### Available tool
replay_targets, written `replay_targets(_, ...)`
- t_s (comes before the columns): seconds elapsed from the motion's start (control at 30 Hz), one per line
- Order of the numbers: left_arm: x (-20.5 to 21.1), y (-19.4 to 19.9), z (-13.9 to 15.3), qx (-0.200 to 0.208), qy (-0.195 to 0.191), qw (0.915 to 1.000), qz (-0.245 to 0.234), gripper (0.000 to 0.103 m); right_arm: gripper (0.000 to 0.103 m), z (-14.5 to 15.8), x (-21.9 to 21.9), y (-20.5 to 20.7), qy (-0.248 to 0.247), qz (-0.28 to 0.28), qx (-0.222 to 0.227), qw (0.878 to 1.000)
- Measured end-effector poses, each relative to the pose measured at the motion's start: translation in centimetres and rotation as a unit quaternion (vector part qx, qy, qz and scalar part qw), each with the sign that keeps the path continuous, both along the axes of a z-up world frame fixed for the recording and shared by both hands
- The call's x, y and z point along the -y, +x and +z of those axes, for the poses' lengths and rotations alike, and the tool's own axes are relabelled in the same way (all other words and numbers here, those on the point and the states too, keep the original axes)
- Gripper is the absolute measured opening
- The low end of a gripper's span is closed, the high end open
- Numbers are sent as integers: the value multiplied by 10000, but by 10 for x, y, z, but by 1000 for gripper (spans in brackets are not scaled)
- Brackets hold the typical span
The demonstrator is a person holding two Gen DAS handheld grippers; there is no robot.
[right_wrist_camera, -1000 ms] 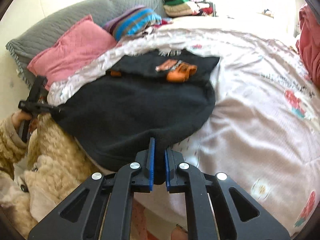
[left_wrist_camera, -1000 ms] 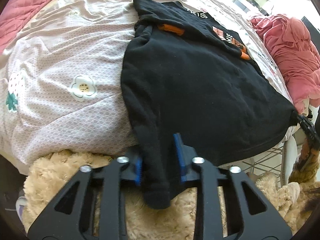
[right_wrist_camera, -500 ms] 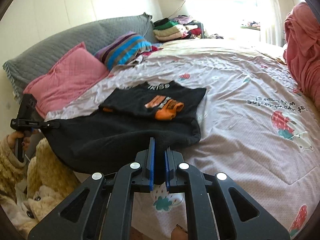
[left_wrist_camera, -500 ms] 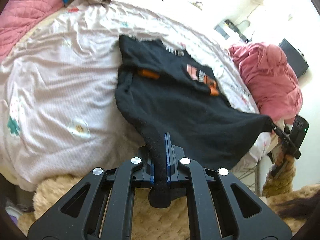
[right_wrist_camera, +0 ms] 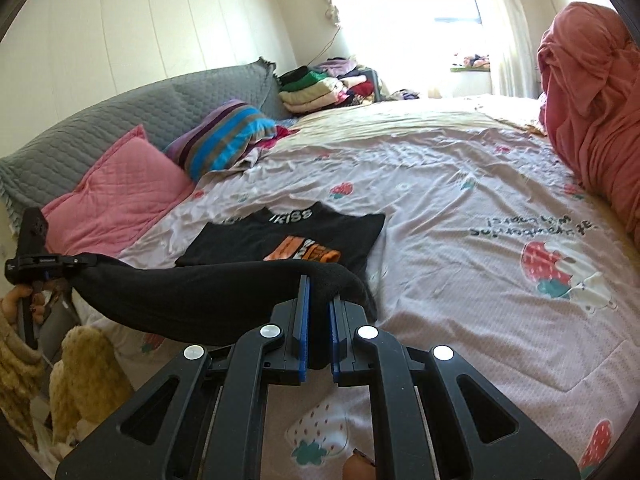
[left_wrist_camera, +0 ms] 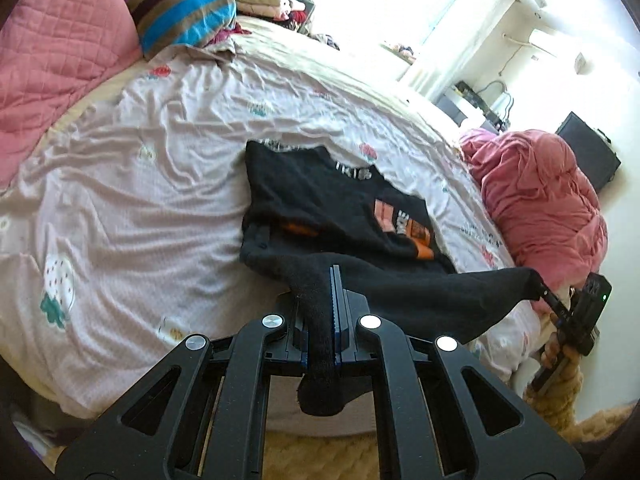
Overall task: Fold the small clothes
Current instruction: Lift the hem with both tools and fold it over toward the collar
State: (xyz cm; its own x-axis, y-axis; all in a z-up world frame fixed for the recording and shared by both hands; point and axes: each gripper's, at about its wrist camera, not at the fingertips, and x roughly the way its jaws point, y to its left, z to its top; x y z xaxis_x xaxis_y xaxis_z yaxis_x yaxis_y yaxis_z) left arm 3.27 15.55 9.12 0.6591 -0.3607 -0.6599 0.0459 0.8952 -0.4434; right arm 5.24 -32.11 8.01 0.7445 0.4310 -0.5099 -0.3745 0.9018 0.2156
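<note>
Count: one black shirt (left_wrist_camera: 320,200). Two grippers, left (left_wrist_camera: 325,312) and right (right_wrist_camera: 318,320), two fingers each. Beyond the fingers: one bed (right_wrist_camera: 460,184), one pink pillow (right_wrist_camera: 116,192), one striped pillow (right_wrist_camera: 228,140), one grey quilt (right_wrist_camera: 120,120), one stack of folded clothes (right_wrist_camera: 316,88), one red bundle (right_wrist_camera: 592,100).

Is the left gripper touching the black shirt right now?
Touching. In the left wrist view the left gripper is shut on the black shirt, its hem corner pinched between the blue pads and hanging out below.
</note>
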Motion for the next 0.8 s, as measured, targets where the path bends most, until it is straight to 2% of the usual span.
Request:
replay_targets(0.13, 6, 8, 10, 235, 152, 9995, 140, 2, 7, 1, 2, 13, 150, -171, -15, 9997)
replay_targets(0.33, 15, 24, 17, 418, 547, 9972, 283, 2, 7, 5, -2, 25, 51, -313, 99, 9994)
replay_targets(0.63, 13, 46, 19, 561, 625, 9956, 426, 2, 7, 12, -5, 49, 84, -450, 167, 9988)
replay_targets(0.8, 12, 59, 22, 653, 686, 9941, 536, 2, 7, 18, -13, 64, -54, -502, 359, 9981)
